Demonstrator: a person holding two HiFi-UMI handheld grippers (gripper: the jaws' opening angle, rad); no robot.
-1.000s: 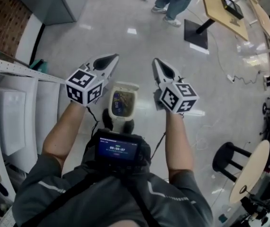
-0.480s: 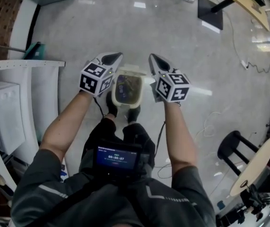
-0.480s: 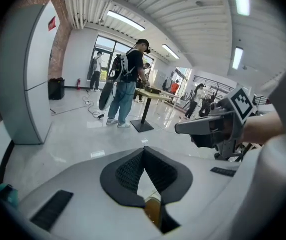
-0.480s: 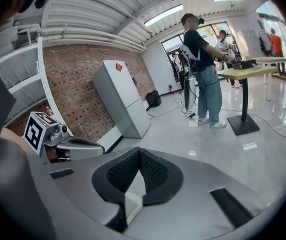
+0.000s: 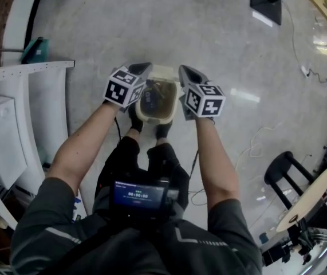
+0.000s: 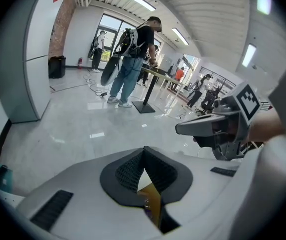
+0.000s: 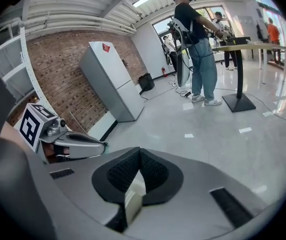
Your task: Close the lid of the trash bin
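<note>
A small cream trash bin (image 5: 157,114) stands on the floor at my feet with its lid (image 5: 164,71) tipped up at the far rim, and dark contents show inside. My left gripper (image 5: 142,68) hangs by the bin's left side, its tips near the lid's left corner. At the right side is my right gripper (image 5: 184,71), level with it. The jaws of both are shut and hold nothing. In the left gripper view the left gripper (image 6: 144,152) shows a yellowish piece of the bin (image 6: 150,199) below its tips. The right gripper (image 7: 139,152) shows the pale bin (image 7: 131,199) there.
White shelving (image 5: 31,96) runs along the left. A black stool (image 5: 280,173) and a round wooden table (image 5: 312,202) stand at the right, with cables (image 5: 255,148) on the grey floor. A person (image 6: 132,59) stands at a desk farther off. A grey cabinet (image 7: 110,84) stands by the brick wall.
Both grippers have come in from wide apart and now flank the bin closely. The head view has moved forward, so the bin sits higher and nearer the grippers.
</note>
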